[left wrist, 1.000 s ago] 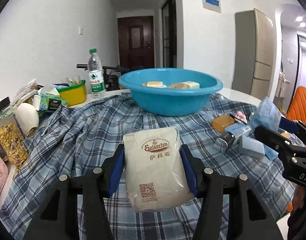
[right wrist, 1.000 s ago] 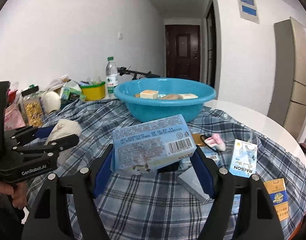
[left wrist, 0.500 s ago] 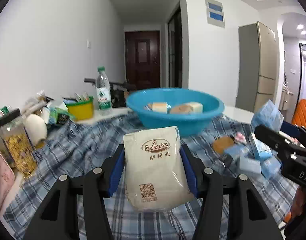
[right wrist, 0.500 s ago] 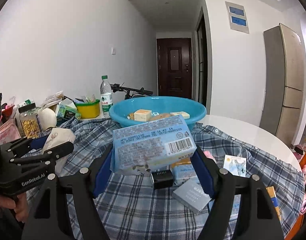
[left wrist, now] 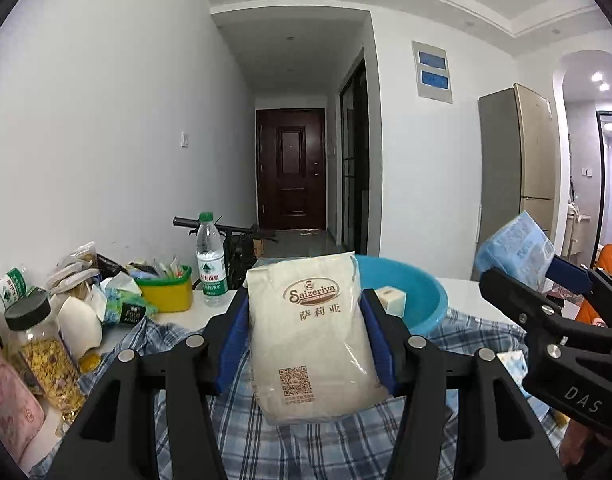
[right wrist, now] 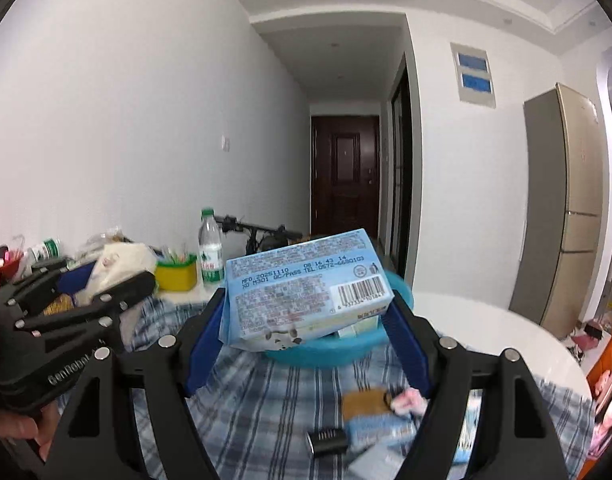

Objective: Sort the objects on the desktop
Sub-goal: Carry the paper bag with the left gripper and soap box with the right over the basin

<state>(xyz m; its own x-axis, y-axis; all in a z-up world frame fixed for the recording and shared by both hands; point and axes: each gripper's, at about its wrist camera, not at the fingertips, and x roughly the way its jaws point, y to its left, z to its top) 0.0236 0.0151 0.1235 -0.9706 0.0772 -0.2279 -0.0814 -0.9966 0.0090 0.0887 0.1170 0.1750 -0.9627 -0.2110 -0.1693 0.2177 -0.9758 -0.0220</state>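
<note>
Between my left fingers [left wrist: 308, 340] sits a cream Saizeriya packet [left wrist: 312, 336], clamped upright by its sides and held clear above the plaid cloth [left wrist: 242, 440]; my right fingers [right wrist: 306, 316] grip a pale blue tissue pack [right wrist: 306, 284] across its width, tilted, barcode up. Both loads hang in the air just short of the blue basin [left wrist: 410, 292], where a cream block [left wrist: 392, 300] already lies. Farther out, a dark clip [right wrist: 328, 442] and small packets remain unsorted on the worktop [right wrist: 486, 320], with a water bottle [left wrist: 210, 260] and a yellow tub [left wrist: 166, 292] by the wall. By my reading, this is the carry step; next I must bring each pack over the basin rim before letting go, one at a time so they do not collide.
</note>
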